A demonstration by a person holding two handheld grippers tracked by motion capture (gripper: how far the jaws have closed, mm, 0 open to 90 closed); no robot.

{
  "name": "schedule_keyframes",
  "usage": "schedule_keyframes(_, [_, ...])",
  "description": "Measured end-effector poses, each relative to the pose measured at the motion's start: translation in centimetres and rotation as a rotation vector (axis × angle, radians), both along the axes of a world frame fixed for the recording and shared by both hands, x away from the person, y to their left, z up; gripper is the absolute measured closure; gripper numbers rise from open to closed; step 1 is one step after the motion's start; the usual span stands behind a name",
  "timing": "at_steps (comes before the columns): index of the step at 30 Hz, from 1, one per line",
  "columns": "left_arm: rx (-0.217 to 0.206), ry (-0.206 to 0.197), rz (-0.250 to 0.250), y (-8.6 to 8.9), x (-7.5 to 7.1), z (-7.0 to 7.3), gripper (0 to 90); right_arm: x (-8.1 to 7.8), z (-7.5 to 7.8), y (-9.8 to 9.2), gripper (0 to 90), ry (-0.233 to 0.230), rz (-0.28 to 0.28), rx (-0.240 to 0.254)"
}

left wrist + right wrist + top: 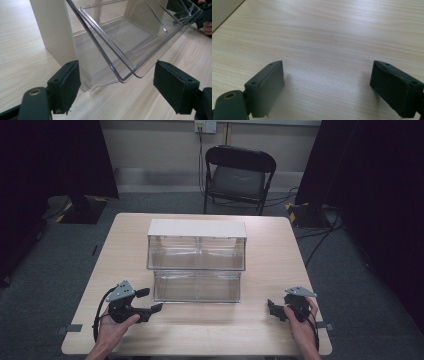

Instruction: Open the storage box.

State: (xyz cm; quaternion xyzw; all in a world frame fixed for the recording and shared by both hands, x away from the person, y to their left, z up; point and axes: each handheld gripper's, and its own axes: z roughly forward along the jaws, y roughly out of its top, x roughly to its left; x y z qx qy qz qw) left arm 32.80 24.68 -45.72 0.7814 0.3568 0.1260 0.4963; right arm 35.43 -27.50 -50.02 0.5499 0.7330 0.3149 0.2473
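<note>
While both grippers rested on pale wooden worktop point(260, 265): left gripper point(150, 301) fingers wide, right gripper point(274, 309) fingers wide; clear two-tier plastic bin organiser point(197, 262) untouched, nothing grasped yet.

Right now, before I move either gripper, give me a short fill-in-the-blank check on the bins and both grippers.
1. The clear bins stand in ____ tiers on the table.
2. The jaws of the left gripper are ____.
3. Between the jaws of the right gripper lies bare ____.
4. Behind the table stands a black ____.

Missing words: two; open; table; chair
</note>
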Motion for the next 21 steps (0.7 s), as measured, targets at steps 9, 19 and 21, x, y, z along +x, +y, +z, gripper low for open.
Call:
schedule_keyframes(9, [-0.006, -0.014, 0.005, -0.08, 0.01, 0.15, 22.7, 0.05, 0.00, 0.09, 10.1, 0.004, -0.004, 0.002])
schedule_keyframes(19, [-0.028, -0.017, 0.012, 0.13, 0.07, 0.33, 22.3, 0.05, 0.01, 0.09, 10.1, 0.004, -0.004, 0.002])
schedule_keyframes(21, [-0.032, -0.021, 0.012, 0.07, 0.12, 0.32, 21.4, 0.04, 0.01, 0.09, 10.2, 0.004, -0.004, 0.002])
